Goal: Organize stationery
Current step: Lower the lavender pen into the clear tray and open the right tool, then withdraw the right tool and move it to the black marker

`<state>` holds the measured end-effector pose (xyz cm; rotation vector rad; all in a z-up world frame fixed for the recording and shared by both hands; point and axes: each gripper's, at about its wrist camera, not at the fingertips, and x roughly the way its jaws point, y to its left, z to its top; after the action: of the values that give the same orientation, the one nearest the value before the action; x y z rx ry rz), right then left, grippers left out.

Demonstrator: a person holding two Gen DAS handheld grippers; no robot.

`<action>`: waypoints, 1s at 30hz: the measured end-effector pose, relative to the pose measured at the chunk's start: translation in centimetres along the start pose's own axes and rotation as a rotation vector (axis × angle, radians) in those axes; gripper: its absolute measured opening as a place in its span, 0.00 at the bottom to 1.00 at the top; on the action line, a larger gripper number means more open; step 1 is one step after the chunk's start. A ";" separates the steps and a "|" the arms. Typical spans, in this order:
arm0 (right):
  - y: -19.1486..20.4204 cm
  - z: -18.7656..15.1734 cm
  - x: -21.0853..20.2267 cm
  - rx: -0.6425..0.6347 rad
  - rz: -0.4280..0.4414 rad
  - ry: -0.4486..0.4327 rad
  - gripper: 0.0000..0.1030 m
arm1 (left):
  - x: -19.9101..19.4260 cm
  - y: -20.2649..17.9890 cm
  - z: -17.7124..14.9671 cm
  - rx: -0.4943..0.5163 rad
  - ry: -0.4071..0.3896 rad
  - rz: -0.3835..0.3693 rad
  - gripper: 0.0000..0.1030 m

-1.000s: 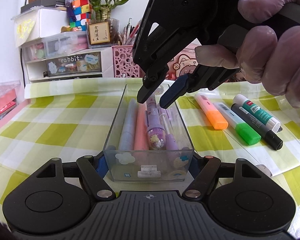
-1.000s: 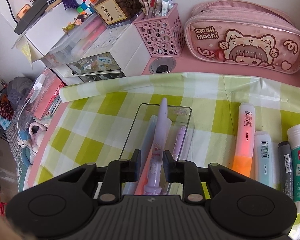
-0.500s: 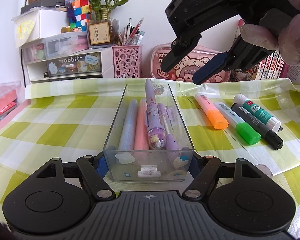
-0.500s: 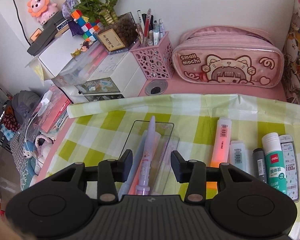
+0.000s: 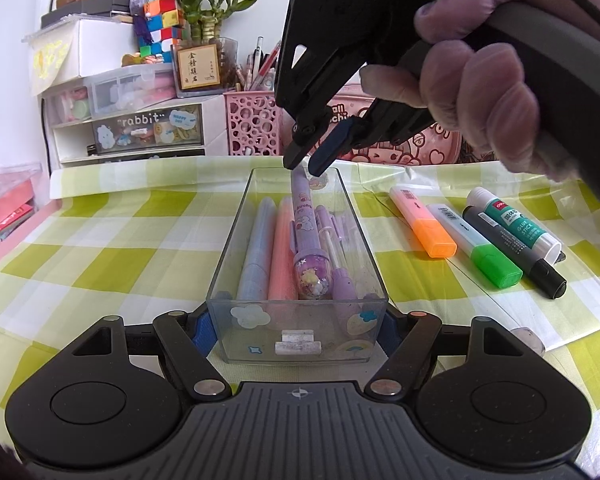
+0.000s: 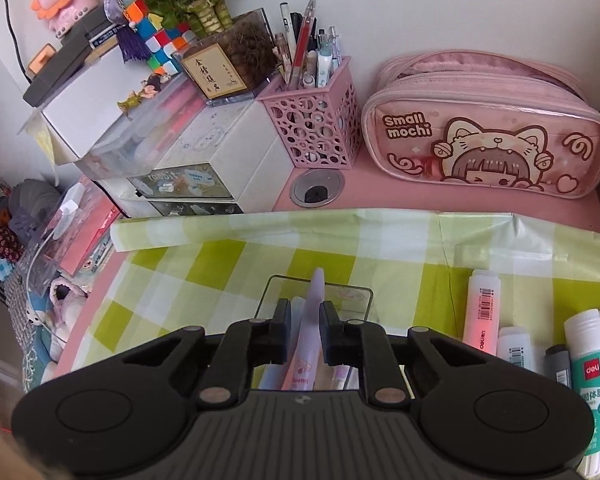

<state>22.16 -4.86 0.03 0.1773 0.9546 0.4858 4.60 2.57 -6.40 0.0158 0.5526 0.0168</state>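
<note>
Our left tongs (image 5: 296,330) clamp the clear plastic tray's (image 5: 236,240) near end while our right tongs (image 5: 305,162) pinch the light, stiff, slippery lilac pen's (image 5: 306,224) far tip inside it.

Pink desk (image 6: 440,200); checked cloth (image 5: 100,248) bears clear box (image 5: 228,264), markers (image 5: 432,232).

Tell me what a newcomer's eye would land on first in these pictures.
First, the clear plastic pen box at centre on the green-checked cloth, clamped at its near end by the left gripper. Above its far end, the right gripper is shut on the tip of a purple cartoon-print pen lying atop the others. Right of the box lies a row of highlighters, led by an orange-capped highlighter.
</note>
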 end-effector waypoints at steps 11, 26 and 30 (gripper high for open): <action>1.3 -1.1 0.8 -0.094 -0.091 0.100 0.04 | 0.0 0.0 0.0 0.000 0.001 -0.003 0.71; -3.1 -1.6 -5.0 -0.034 -0.030 -0.065 0.33 | 0.0 0.0 0.1 0.000 0.001 -0.004 0.71; -5.9 -3.3 -6.5 -0.018 -0.052 -0.101 0.40 | 0.0 0.0 0.1 -0.001 0.001 -0.004 0.71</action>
<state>18.21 -13.27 0.84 0.1584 0.8540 0.4334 4.62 2.55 -6.35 0.0139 0.5538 0.0131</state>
